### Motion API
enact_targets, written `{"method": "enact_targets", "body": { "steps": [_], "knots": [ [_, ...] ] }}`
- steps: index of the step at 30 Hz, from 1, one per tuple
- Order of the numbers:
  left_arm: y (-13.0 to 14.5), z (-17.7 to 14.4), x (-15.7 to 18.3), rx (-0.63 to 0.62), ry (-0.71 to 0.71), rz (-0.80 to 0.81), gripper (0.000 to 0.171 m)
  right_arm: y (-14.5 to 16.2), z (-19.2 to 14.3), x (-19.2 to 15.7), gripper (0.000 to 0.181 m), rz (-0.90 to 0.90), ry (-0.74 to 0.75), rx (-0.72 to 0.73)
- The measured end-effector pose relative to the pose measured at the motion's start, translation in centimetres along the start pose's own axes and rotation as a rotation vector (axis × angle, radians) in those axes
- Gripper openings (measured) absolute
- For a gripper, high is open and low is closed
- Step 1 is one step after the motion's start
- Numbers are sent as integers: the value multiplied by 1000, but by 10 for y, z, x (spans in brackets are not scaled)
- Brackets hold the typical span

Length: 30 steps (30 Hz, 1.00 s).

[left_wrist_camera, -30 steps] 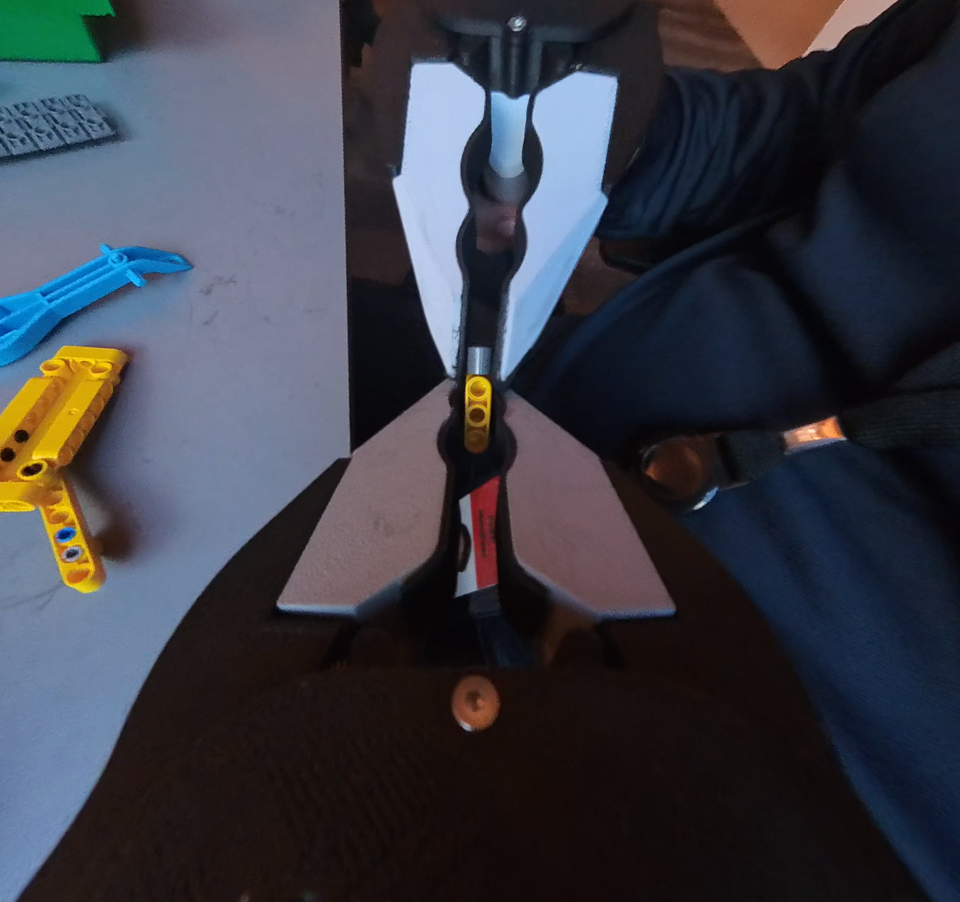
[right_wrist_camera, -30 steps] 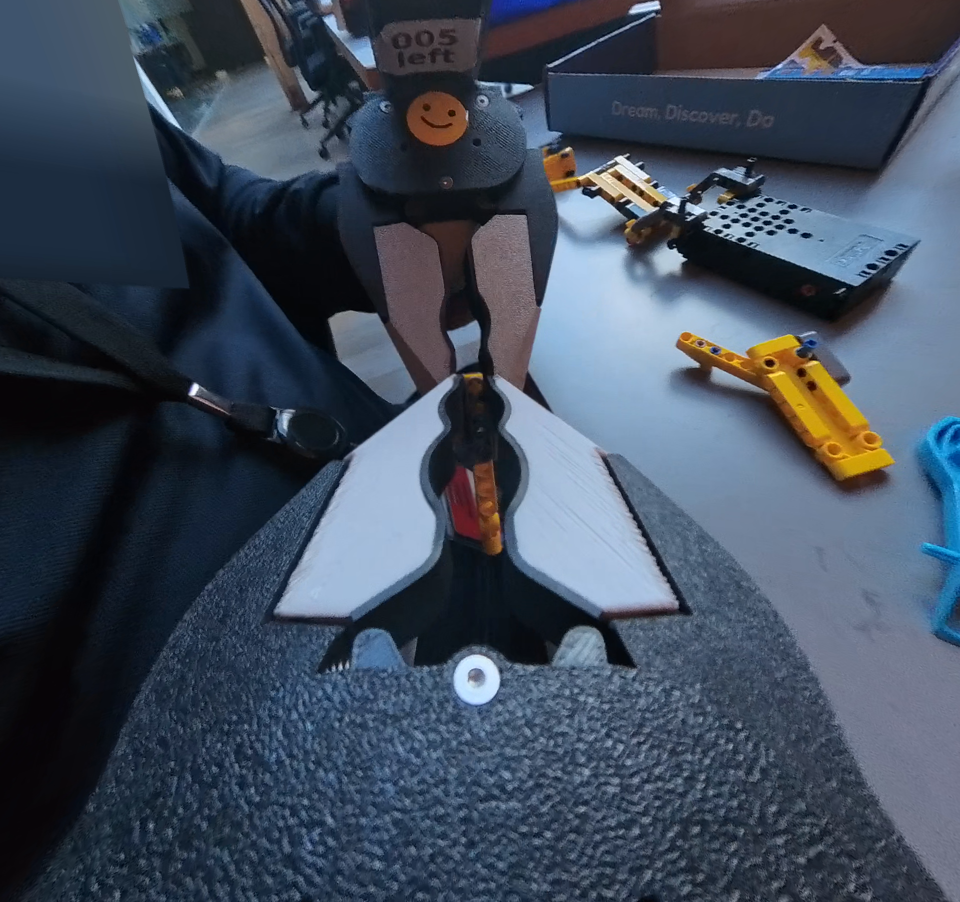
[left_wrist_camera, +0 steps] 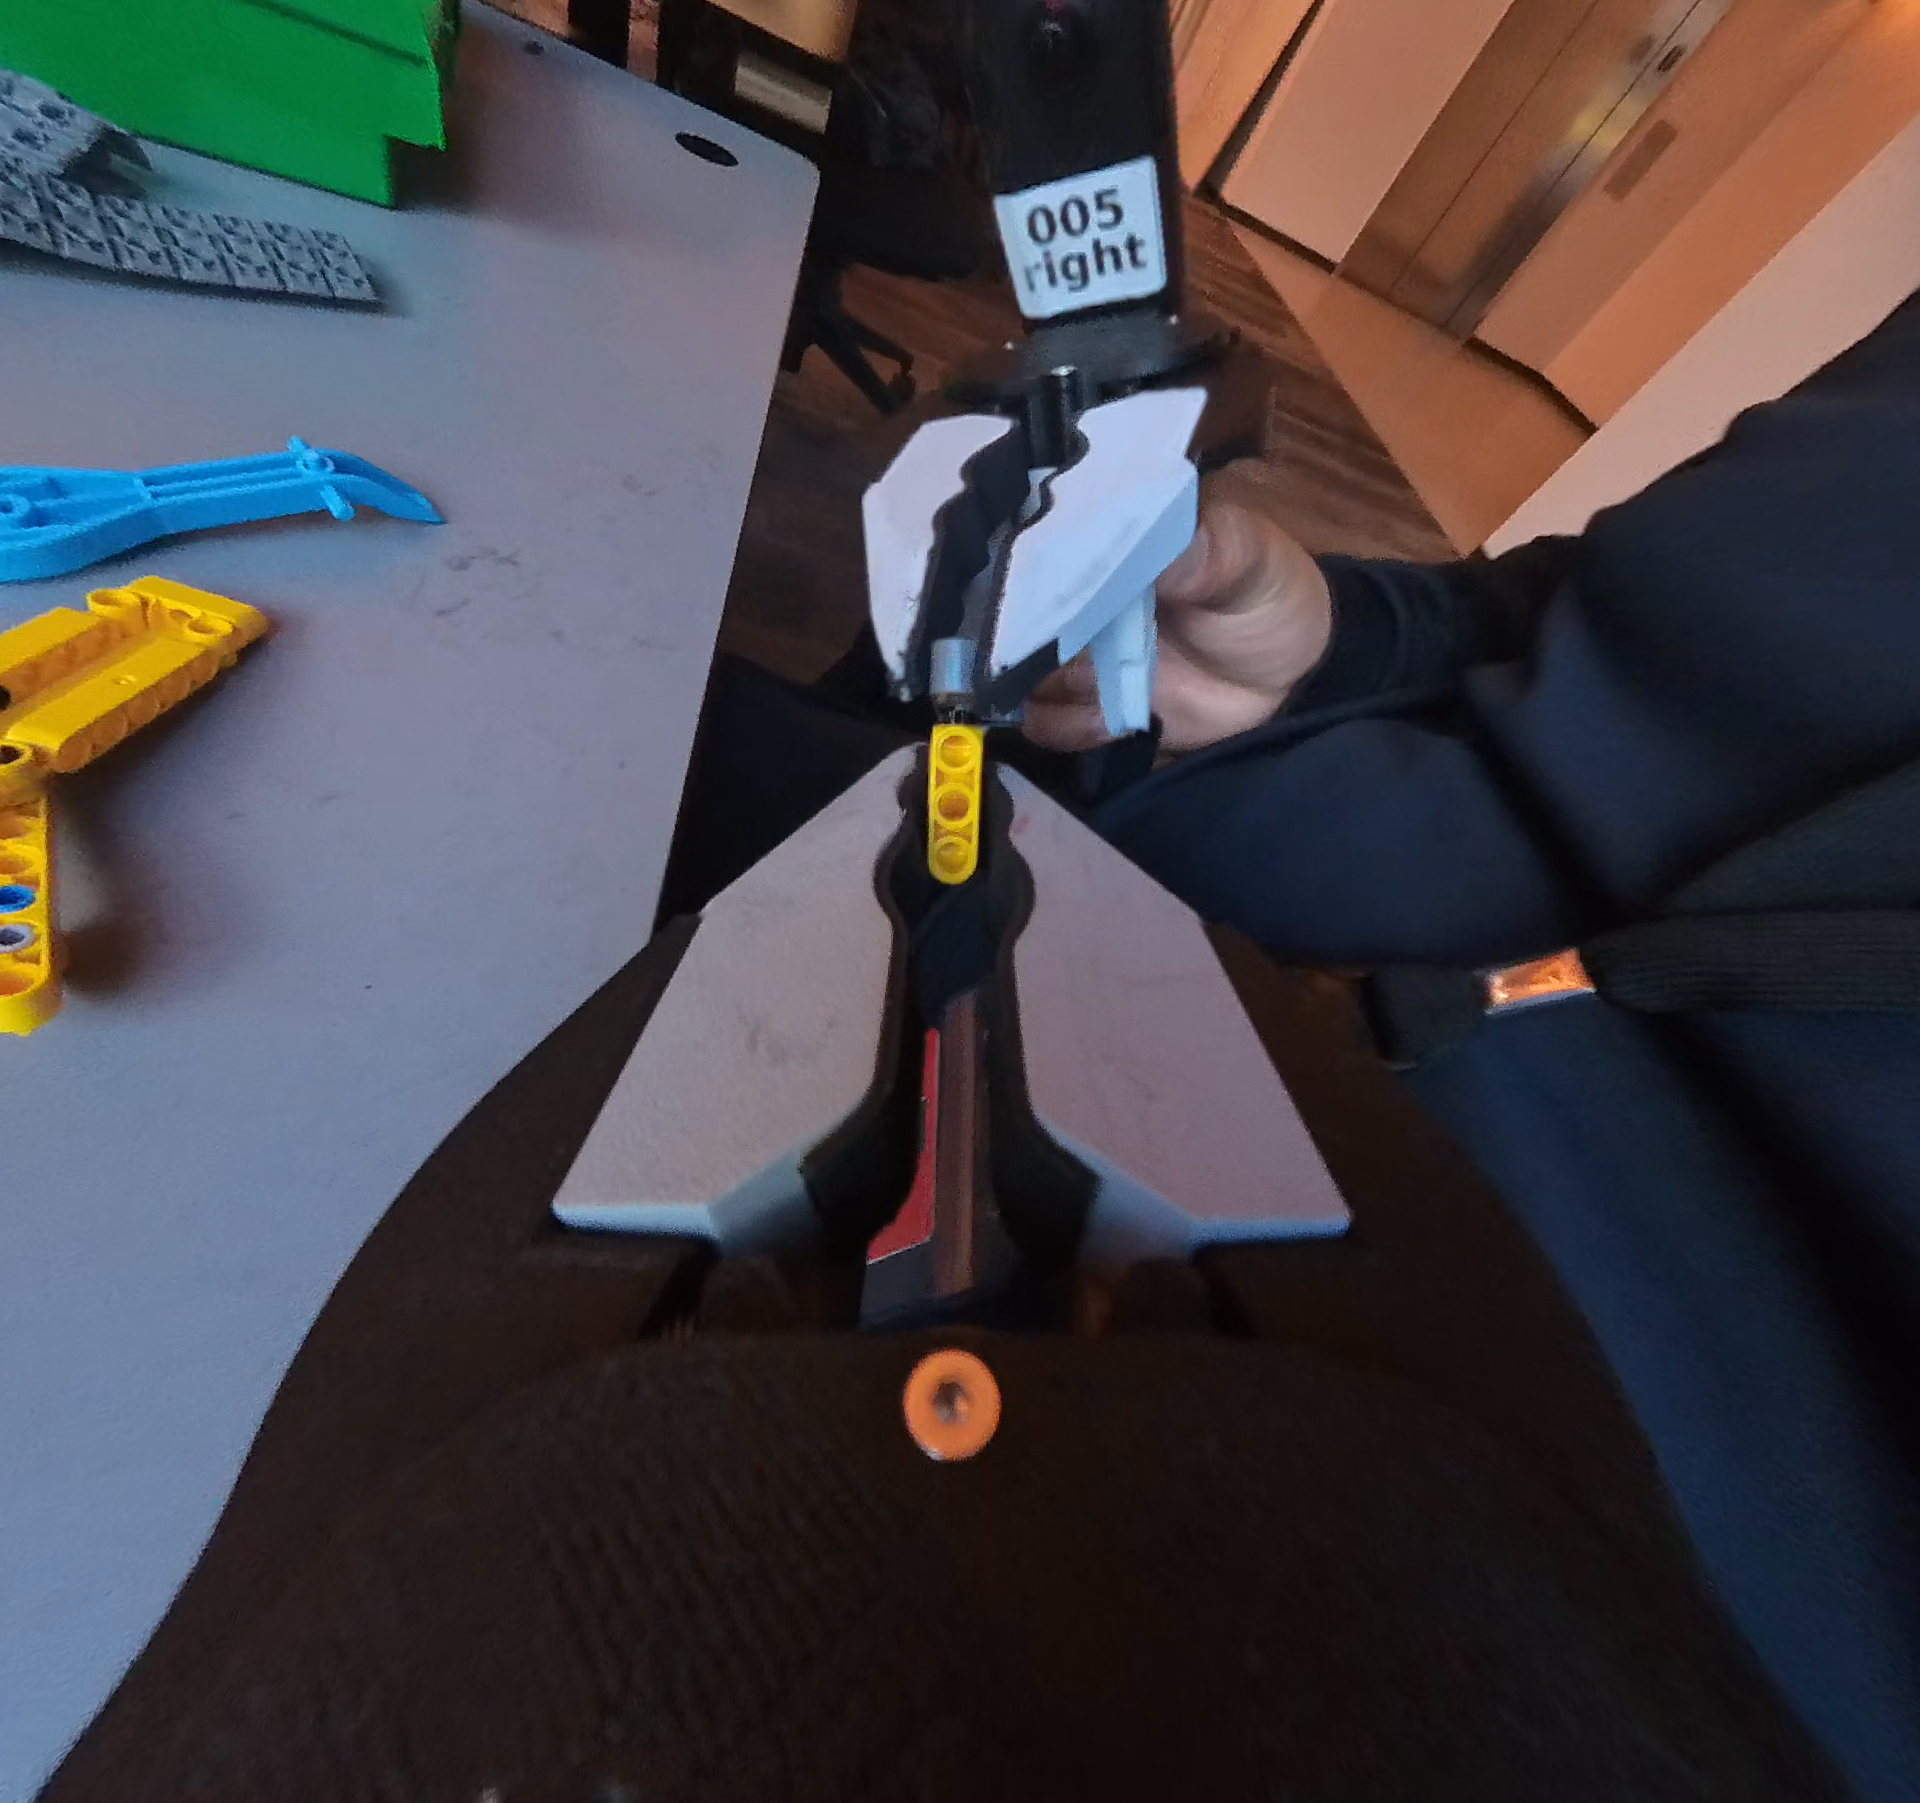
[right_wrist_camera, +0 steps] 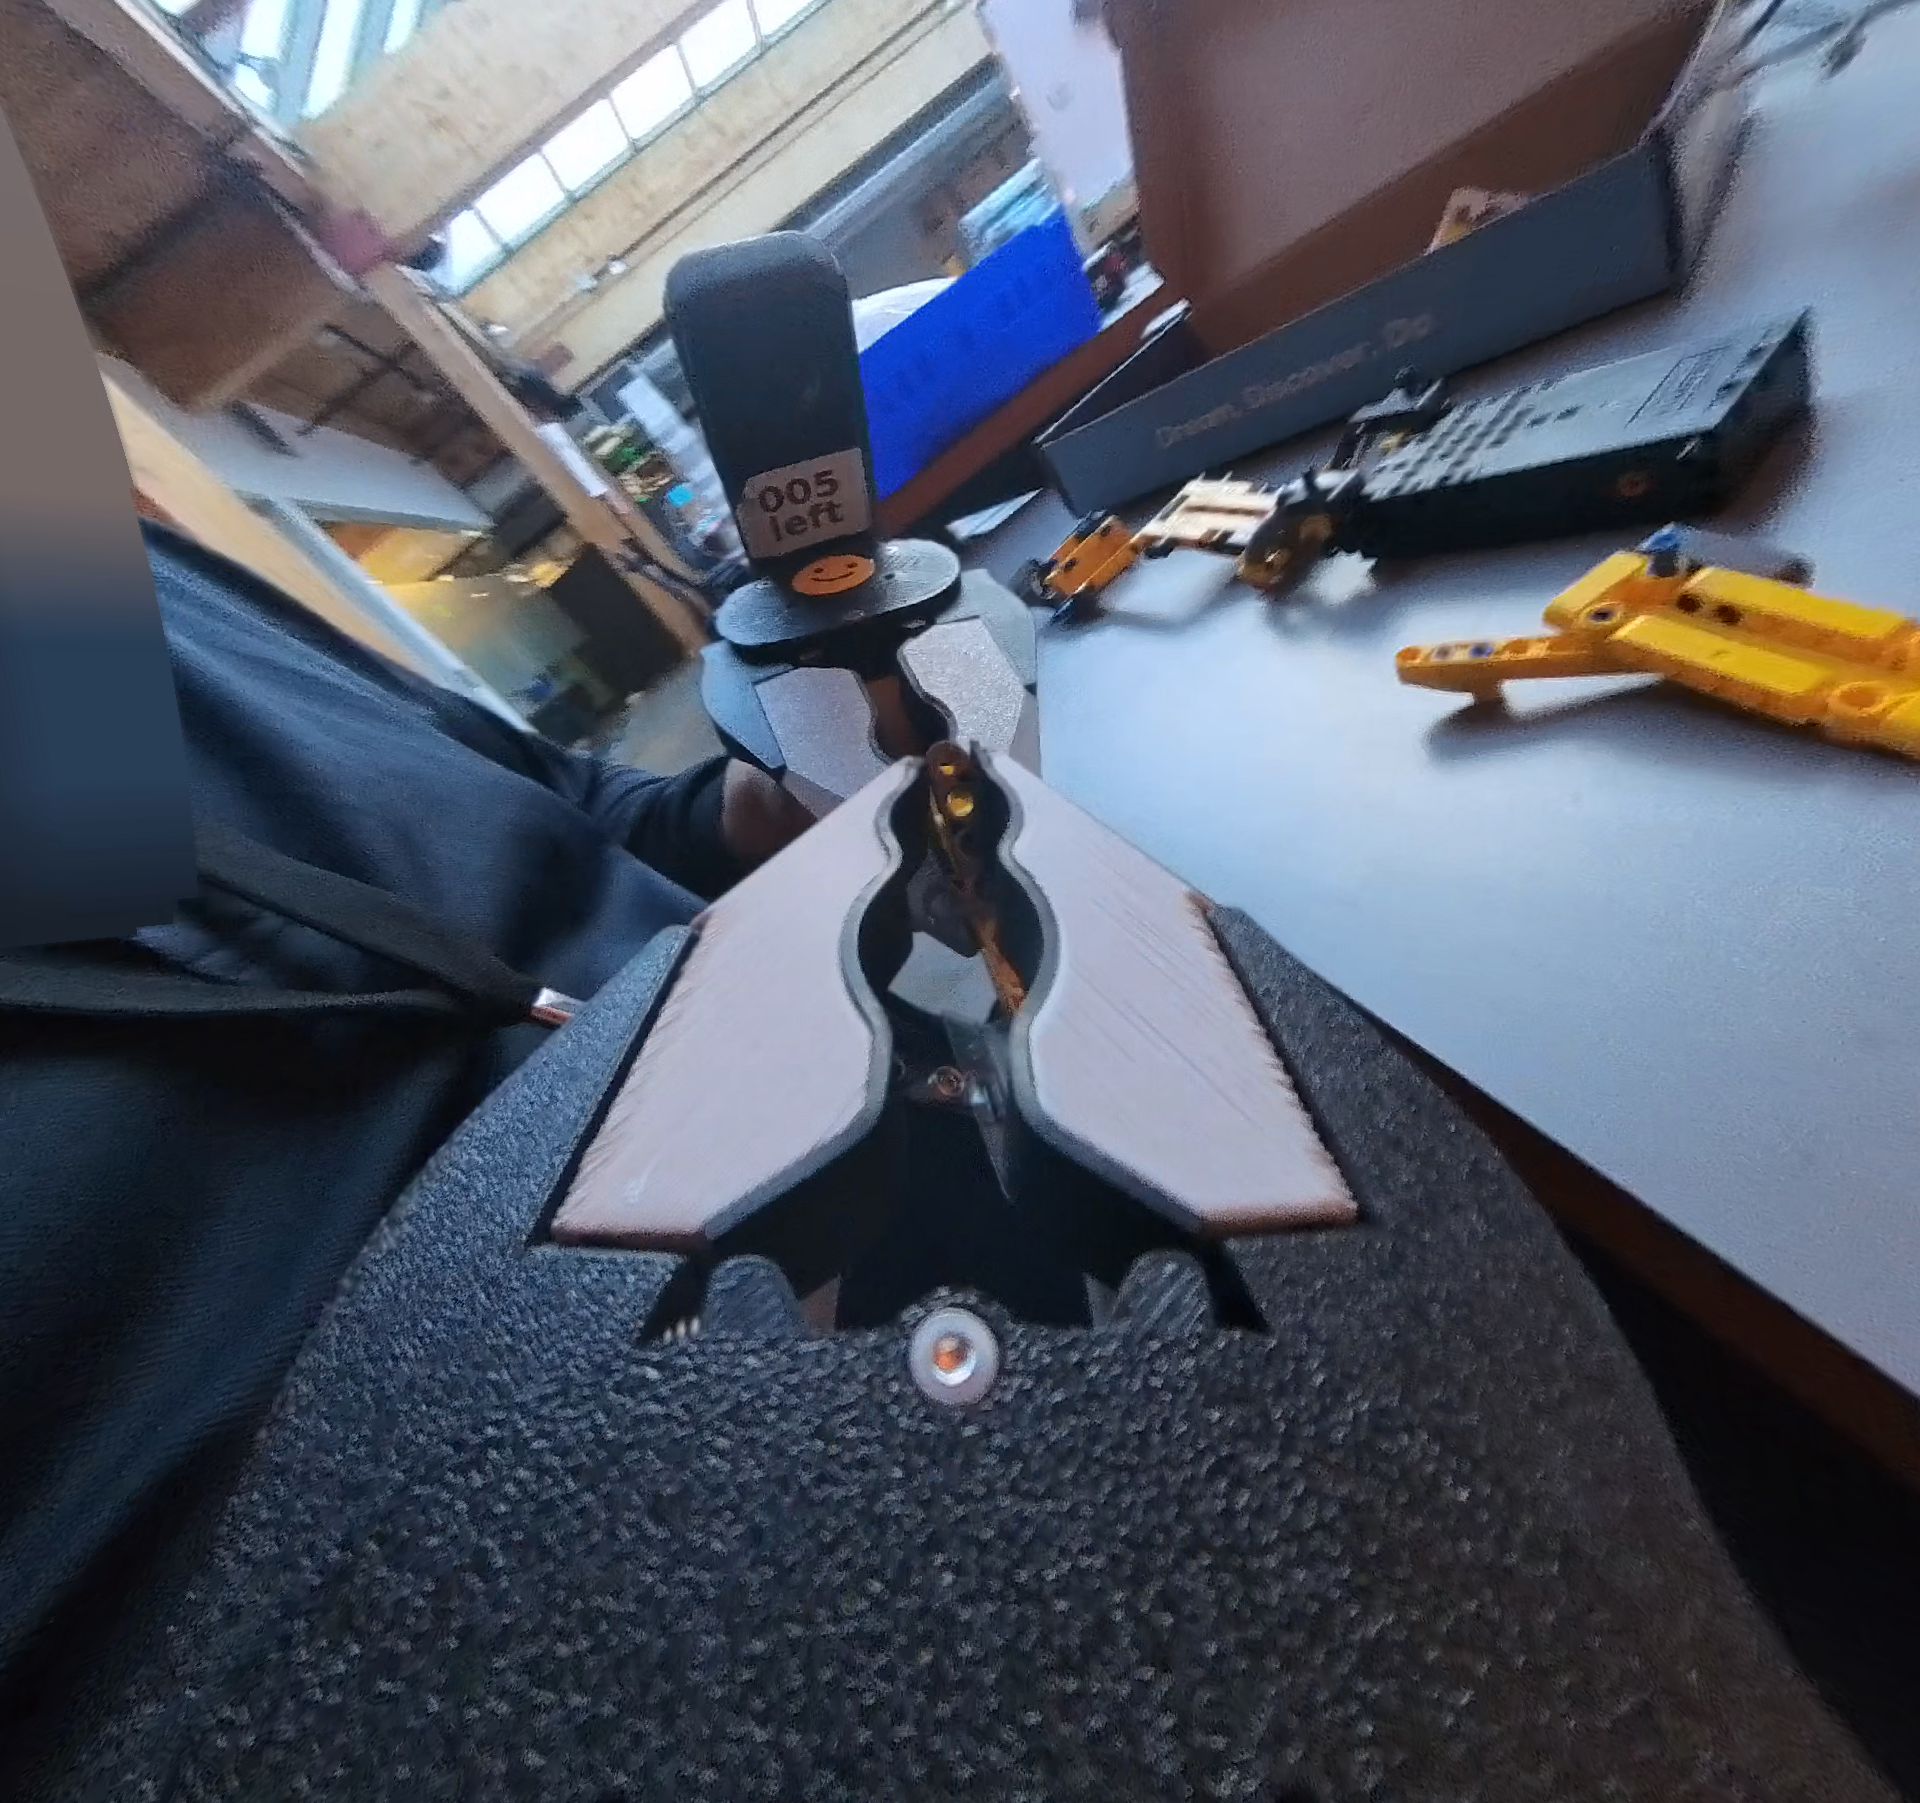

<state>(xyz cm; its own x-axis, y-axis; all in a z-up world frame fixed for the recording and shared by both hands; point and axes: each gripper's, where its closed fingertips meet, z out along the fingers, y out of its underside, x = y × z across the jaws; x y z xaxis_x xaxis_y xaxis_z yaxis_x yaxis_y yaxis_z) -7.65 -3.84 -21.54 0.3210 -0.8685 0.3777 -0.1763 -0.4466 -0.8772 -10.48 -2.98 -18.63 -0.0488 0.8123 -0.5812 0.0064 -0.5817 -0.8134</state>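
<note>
Left gripper [left_wrist_camera: 954, 766] pinches a yellow beam [left_wrist_camera: 953, 803]; right gripper [right_wrist_camera: 951, 766] pinches a grey cylinder [left_wrist_camera: 954, 681].

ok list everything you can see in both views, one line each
yellow holed beam: 1, yellow, pinched at the left gripper's fingertips
grey cylinder: 1, grey, pinched at the right gripper's fingertips, just above the beam
yellow beam assembly: 1, yellow, flat on the table
blue plastic piece: 1, light blue, on the table beyond the yellow assembly
black perforated block: 1, black, with yellow parts attached
open box: 1, dark blue
grey studded plate: 1, grey
green bin: 1, green
table: 1, grey
left gripper: 1, black, fingers shut
right gripper: 1, black, fingers shut
</note>
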Motion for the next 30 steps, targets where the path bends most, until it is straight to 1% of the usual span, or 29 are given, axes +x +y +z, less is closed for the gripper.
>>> {"method": "enact_targets", "body": {
  "steps": [3, 6, 8, 10, 12, 13, 15, 16, 18, 20, 22, 25, 27, 30],
  "knots": [
    [3, 2, -1, -22, 23, -23, 6, 3, 0, 2, 6, 6, -34, -92],
    [6, 2, -3, -47, 11, -22, 6, -1, -6, -1, 9, -91, -29, -156],
    [7, 3, -3, -53, 5, -10, 6, 2, -7, -1, 11, -158, -18, -231],
    [5, 3, 0, -48, 23, -10, 6, 8, -6, 2, 19, -221, 3, -305],
    [3, 2, 1, -38, 29, -10, 6, 14, -3, 2, 18, -253, 3, -351],
    [3, 1, 1, -36, 27, -10, 6, 15, -1, 1, 13, -259, -5, -356],
    [-3, -2, 4, 2, 42, 4, 6, 10, 1, -2, 5, -273, -21, -321],
    [-9, -4, 6, 39, 50, 4, 6, 4, 2, -5, 4, -282, -23, -276],
    [-16, -10, 4, 73, 50, -8, 6, -5, 8, -7, 4, -271, -2, -183],
    [-22, -15, -3, 129, 6, -27, 6, -13, 13, -3, 3, -279, 50, -117],
    [-34, -21, -7, 217, -21, -57, 6, -27, 17, 0, 3, -302, 101, -67],
    [-50, -23, -14, 263, -69, -50, 7, -44, 17, 3, 4, -339, 135, -36],
    [-56, -23, -21, 291, -74, -68, 8, -51, 17, 10, 4, -300, 138, -25],
    [-60, -25, -41, 313, -114, -109, 9, -60, 22, 28, 5, -170, 125, 48]
  ]
}}
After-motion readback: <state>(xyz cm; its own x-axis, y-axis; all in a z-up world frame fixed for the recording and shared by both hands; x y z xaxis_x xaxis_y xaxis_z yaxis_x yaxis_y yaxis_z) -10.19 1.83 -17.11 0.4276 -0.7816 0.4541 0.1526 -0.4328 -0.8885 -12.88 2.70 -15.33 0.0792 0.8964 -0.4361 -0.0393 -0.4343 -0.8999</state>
